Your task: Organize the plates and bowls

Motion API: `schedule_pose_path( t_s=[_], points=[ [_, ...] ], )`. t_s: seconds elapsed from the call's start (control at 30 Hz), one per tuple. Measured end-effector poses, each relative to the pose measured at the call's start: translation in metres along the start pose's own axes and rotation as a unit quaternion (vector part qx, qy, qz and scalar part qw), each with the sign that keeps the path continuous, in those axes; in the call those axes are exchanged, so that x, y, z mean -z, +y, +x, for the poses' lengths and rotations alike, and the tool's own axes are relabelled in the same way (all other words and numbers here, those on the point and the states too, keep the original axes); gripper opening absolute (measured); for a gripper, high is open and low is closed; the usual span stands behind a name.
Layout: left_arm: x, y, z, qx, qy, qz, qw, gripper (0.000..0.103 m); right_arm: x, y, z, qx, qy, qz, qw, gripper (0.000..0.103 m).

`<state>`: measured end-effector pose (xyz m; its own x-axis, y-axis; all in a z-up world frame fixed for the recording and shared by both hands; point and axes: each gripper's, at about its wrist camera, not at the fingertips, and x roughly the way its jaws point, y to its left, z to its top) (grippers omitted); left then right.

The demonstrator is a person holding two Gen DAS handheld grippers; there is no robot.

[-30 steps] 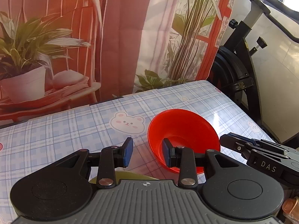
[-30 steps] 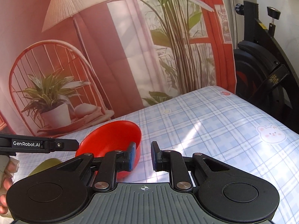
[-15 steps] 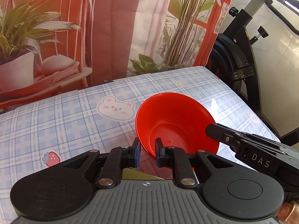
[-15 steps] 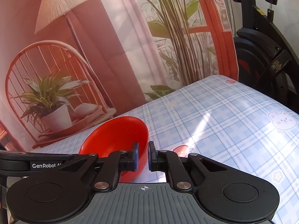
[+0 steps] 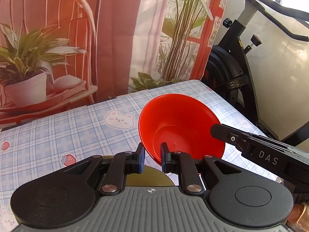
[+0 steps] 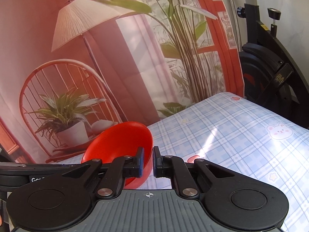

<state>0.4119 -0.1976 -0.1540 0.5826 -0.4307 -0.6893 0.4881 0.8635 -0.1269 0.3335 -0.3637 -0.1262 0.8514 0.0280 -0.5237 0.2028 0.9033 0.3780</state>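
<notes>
Above the checked blue-and-white bench [image 5: 77, 127], the glossy red plastic bowl [image 5: 179, 123] is lifted and tilted, its opening facing the left wrist camera. Left gripper [image 5: 152, 155] has its fingers [image 5: 140, 159] either side of the bowl's near rim, one outside the wall, one inside; looks like a pinch on the rim, though a small gap shows beside the outer pad. Right gripper [image 6: 147, 161] does the same on the opposite rim: left finger inside the bowl, right finger outside, nearly closed on the wall. So both hold the bowl, judged from rim position between the pads. Olive-yellow round plate [image 5: 148, 176] lies on the bench just below the left gripper, mostly hidden by the gripper body; likely the stacking target, can't confirm.

Step in hand, my read: two-handed carry of the bowl toward its place. To do it well:
- keep both pinches firm, thin slick rim can slide out
- move both grippers together, same pace, or the bowl twists
- level the bowl before lowering, base first
- centre over the plate if that's the spot
- release only when the base rests flat

Risk: one side lets go early and the bowl swings.

Black exercise bike [image 5: 237, 71] at the bench's far right, well apart.
</notes>
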Motion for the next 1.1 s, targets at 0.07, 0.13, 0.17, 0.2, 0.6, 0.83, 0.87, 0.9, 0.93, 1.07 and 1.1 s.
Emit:
schedule_pose_path(
  t_s=[0.07,0.13,0.17,0.2,0.6,0.83,0.87,0.9,0.93,1.07,1.1],
  points=[
    [0.003,-0.001,-0.013,-0.002,-0.005,0.001,1.0,0.018,0.001,0.008,-0.013,-0.004,-0.005,-0.002,1.0,0.009],
    [0.007,-0.002,-0.025,-0.004,-0.008,0.001,1.0,0.018,0.002,0.016,-0.024,-0.008,-0.009,-0.003,1.0,0.009],
    [0.01,-0.003,-0.031,-0.005,-0.011,0.002,0.9999,0.018,0.003,0.02,-0.03,-0.01,-0.011,-0.003,1.0,0.009],
    [0.012,-0.003,-0.038,-0.007,-0.014,0.004,0.9999,0.018,0.004,0.023,-0.036,-0.013,-0.013,-0.003,1.0,0.009],
    [0.046,-0.004,-0.099,-0.021,-0.034,0.013,0.9991,0.018,0.031,0.058,-0.094,-0.028,-0.017,-0.009,0.999,0.009],
    [0.07,-0.005,-0.126,-0.026,-0.042,0.011,0.9987,0.018,0.048,0.073,-0.118,-0.033,-0.016,-0.014,0.999,0.009],
    [0.072,-0.005,-0.128,-0.027,-0.043,0.011,0.9986,0.018,0.05,0.074,-0.121,-0.033,-0.016,-0.015,0.999,0.009],
    [0.075,-0.005,-0.131,-0.028,-0.044,0.011,0.9986,0.019,0.052,0.076,-0.124,-0.034,-0.015,-0.016,0.999,0.009],
    [0.078,-0.005,-0.135,-0.028,-0.044,0.008,0.9986,0.019,0.053,0.078,-0.127,-0.034,-0.015,-0.017,0.999,0.009],
    [0.09,-0.004,-0.146,-0.028,-0.05,0.002,0.9984,0.019,0.061,0.086,-0.139,-0.036,-0.016,-0.027,0.999,0.009],
    [0.093,-0.004,-0.149,-0.029,-0.051,0.003,0.9983,0.019,0.063,0.087,-0.142,-0.037,-0.015,-0.029,0.999,0.009]
  ],
)
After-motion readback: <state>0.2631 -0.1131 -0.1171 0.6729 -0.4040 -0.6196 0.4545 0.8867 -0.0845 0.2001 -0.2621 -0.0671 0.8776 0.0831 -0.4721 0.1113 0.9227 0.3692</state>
